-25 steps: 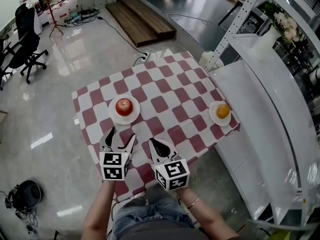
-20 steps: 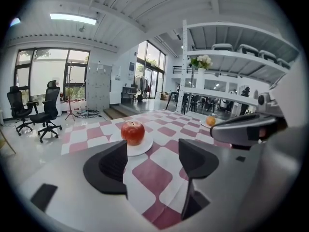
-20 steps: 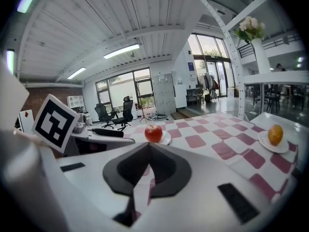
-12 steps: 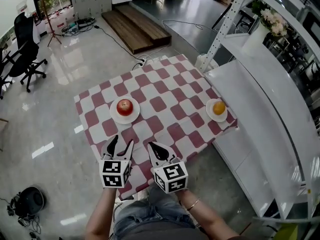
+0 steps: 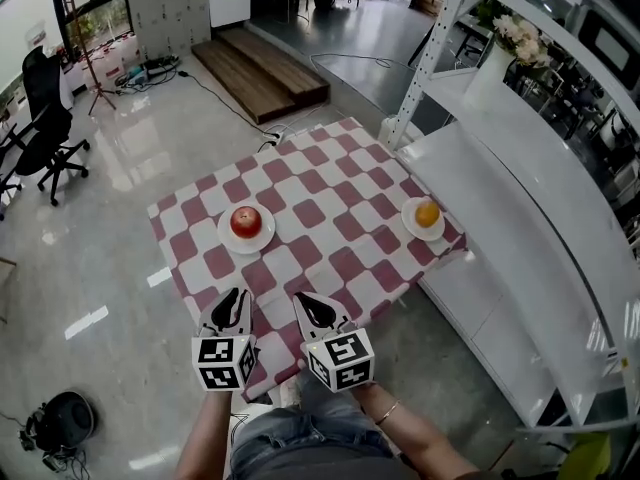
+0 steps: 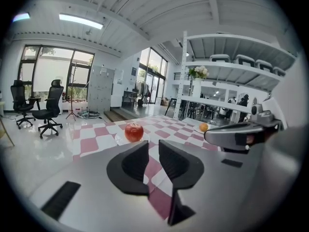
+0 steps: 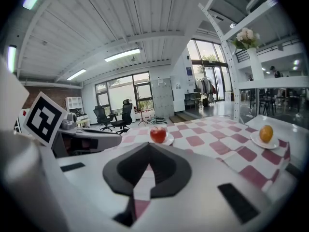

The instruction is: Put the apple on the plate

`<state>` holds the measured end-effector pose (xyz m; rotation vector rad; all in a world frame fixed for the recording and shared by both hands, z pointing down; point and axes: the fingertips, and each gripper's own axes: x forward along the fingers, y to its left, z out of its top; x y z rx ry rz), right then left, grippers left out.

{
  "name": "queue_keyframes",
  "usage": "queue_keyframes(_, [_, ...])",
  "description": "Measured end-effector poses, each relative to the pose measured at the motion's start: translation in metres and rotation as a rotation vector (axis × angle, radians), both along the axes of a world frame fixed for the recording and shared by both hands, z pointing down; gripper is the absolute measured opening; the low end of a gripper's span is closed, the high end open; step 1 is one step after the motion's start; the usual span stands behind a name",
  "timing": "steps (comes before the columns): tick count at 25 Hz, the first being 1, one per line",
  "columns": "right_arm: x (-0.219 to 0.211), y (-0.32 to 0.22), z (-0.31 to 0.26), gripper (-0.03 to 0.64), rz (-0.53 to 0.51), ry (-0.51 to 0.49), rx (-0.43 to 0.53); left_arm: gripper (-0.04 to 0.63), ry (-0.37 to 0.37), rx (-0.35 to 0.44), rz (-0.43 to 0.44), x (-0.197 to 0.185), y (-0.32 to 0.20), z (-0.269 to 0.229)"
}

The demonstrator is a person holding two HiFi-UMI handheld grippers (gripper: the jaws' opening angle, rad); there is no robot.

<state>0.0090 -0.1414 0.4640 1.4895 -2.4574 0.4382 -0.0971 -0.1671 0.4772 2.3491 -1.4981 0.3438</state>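
Apple (image 5: 246, 222): red, whole, sitting centred on plate. Plate (image 5: 263, 242): small, round, white, on left side of checked table (image 5: 335, 238).

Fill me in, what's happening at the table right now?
A person holds a tool in each hand at the near edge of the checkered table. The apple already sits on a white plate at the table's left side; an orange sits on a second plate at the right edge. Neither tool holds anything: the left tool has just been closing its jaws, with a narrow gap left and nothing between them, and the right tool has its jaws together.
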Motion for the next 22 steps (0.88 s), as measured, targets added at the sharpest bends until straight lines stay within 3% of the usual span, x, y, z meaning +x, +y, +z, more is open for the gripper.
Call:
queue_keyframes(7, [-0.005,0.012,-0.003,0.009,-0.002,0.001,0.013,0.032,0.023,0.017,-0.032,-0.013,0.016,-0.010])
queue_keyframes(22, [-0.013,0.022,-0.013,0.009,-0.007,0.020,0.045,0.031,0.076,0.015,-0.046,-0.030,0.037,-0.020])
